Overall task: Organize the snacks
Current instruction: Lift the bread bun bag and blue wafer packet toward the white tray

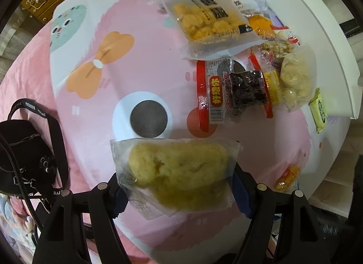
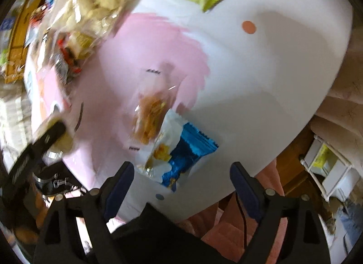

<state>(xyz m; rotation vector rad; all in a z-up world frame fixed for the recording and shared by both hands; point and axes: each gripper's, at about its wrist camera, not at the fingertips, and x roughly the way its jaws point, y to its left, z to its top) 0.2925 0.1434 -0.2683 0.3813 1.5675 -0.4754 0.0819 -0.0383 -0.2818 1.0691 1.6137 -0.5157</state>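
Note:
My left gripper (image 1: 179, 186) points down over the table and is shut on a yellow sponge cake in a clear wrapper (image 1: 177, 168), with a pad pressing each end. In the right wrist view my right gripper (image 2: 181, 171) stands open just above the table. A blue-and-white snack packet (image 2: 181, 157) lies flat on the table just ahead of its fingertips, nearer the left finger, and neither pad touches it. A small clear packet of orange snacks (image 2: 149, 116) lies just beyond it. This view is blurred.
Loose snacks crowd the table's far right: a bag of yellow fried pieces (image 1: 208, 18), a red packet (image 1: 213, 96), a dark packet (image 1: 247, 89), a pale cake bag (image 1: 295, 77) and a green packet (image 1: 318, 109). The round table has a pink cartoon cover (image 1: 90, 116). A black bag (image 1: 25, 157) sits left.

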